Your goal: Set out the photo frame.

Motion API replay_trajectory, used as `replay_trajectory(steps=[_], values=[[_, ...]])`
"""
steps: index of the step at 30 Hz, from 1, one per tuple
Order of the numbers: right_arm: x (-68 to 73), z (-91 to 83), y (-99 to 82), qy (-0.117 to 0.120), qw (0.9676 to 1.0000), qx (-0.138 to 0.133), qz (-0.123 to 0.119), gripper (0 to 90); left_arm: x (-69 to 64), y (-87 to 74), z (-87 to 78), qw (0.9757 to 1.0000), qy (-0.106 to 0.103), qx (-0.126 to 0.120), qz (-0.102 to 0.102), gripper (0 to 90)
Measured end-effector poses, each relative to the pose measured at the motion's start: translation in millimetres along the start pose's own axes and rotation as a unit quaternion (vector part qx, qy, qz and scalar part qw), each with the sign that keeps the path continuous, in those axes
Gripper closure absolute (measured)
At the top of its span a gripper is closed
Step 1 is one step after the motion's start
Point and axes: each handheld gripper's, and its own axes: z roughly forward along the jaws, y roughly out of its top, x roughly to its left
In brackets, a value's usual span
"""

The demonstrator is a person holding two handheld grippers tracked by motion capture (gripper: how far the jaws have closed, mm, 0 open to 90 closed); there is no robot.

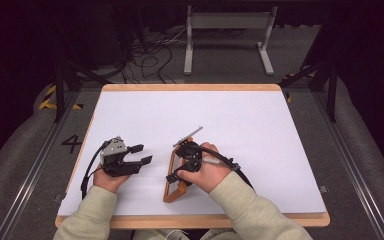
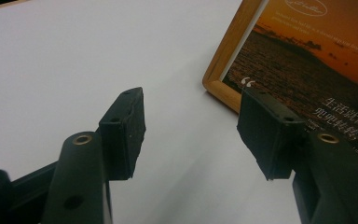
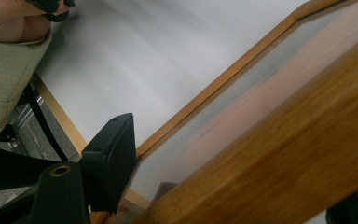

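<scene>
R gripper [image 1: 180,167] clamps around wooden picture frame [image 1: 170,182] edge to stand it up; L gripper [image 1: 141,154] waits beside it, half open & empty.

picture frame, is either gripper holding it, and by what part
The right gripper straddles the frame's wooden side rail; a firm grip cannot be told. The left gripper holds nothing.
</scene>
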Motion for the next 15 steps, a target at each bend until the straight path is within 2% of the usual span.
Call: replay_trajectory(steps=[6, 10, 15], values=[[3.8, -4.3, -0.4, -0.018, 0.9997, 0.012, 0.015, 45.1, 0.1, 0.0, 0.0, 1.0, -0.001, 0.0, 0.002, 41.4], [3.3, -11.4, 2.3, -0.034, 0.9991, 0.017, 0.017, 60.5, 0.2, 0.0, -0.4, 1.0, -0.002, 0.001, -0.001, 41.2], [-0.1, -19.3, 5.2, -0.029, 0.9995, 0.009, 0.011, 69.7, 1.1, -0.1, -1.2, 1.0, -0.001, 0.002, 0.0, 41.2]])
